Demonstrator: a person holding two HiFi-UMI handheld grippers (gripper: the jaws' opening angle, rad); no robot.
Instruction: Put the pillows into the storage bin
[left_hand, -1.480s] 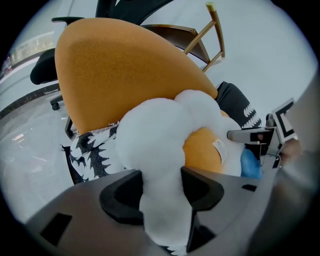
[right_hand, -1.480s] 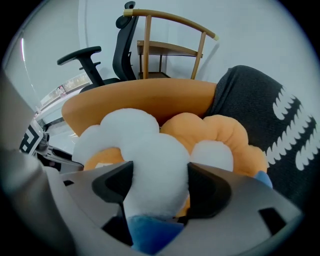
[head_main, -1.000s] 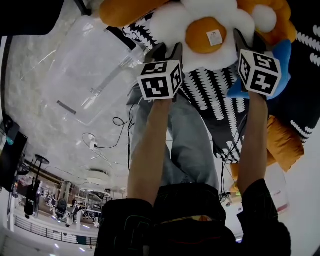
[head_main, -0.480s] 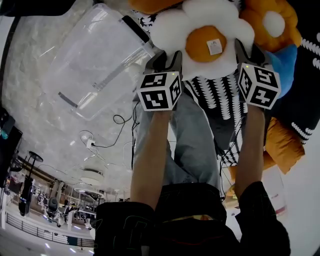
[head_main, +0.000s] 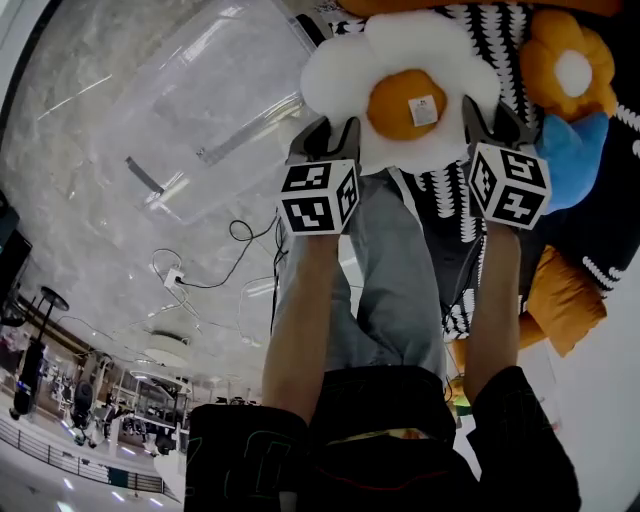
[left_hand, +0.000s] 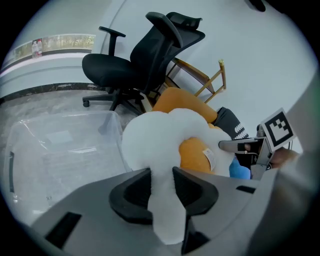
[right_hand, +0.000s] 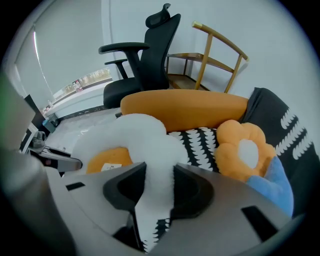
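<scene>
Head view, nearest: clamping opposite white petals of the daisy pillow (head_main: 400, 95) with left gripper (head_main: 325, 135) and right gripper (head_main: 487, 115), both jaw pairs pinched on plush, the right just closed tighter. Just left of it, the clear storage bin (head_main: 200, 110); farther right, an orange flower pillow (head_main: 565, 65).
</scene>
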